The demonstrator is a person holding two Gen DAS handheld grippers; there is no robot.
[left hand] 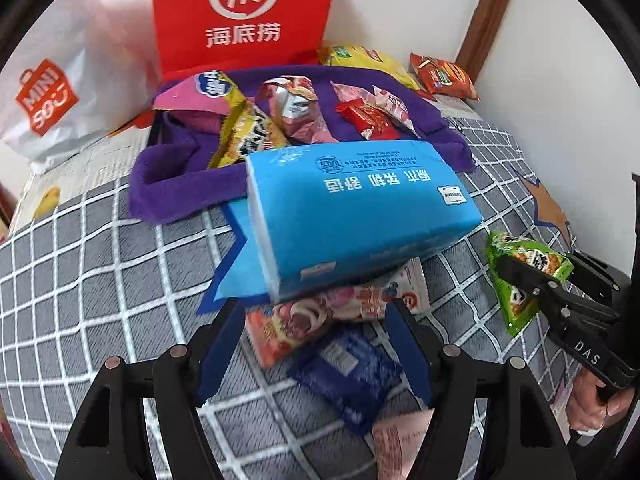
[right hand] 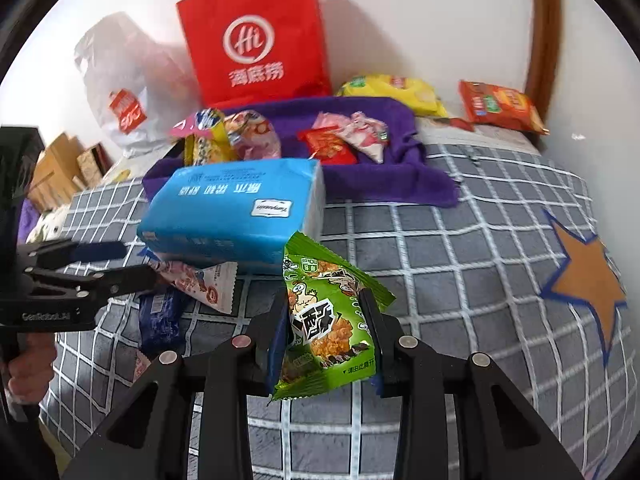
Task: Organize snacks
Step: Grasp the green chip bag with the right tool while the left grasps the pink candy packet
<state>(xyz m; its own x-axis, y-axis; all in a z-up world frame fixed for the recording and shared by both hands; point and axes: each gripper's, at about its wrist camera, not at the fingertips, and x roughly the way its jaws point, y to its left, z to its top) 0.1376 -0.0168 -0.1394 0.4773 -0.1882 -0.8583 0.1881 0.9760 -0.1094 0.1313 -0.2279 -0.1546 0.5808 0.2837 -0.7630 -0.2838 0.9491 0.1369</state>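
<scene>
My right gripper [right hand: 326, 312] is shut on a green snack packet [right hand: 324, 320] and holds it above the checked bed cover; it also shows in the left wrist view [left hand: 520, 280]. My left gripper [left hand: 312, 312] is open and empty, just above a pink snack packet [left hand: 316, 320] and a dark blue packet [left hand: 348, 376] on the bed. A blue tissue pack [left hand: 360, 208] lies partly on top of the pink packet. Behind it a purple tray [left hand: 176, 196] holds several snack packets.
A red paper bag [left hand: 244, 16] and a white Miniso bag [left hand: 48, 96] stand against the wall behind the tray. A yellow chip bag [right hand: 392, 92] and an orange packet [right hand: 500, 106] lie at the back right. A wooden post [right hand: 544, 32] stands at the corner.
</scene>
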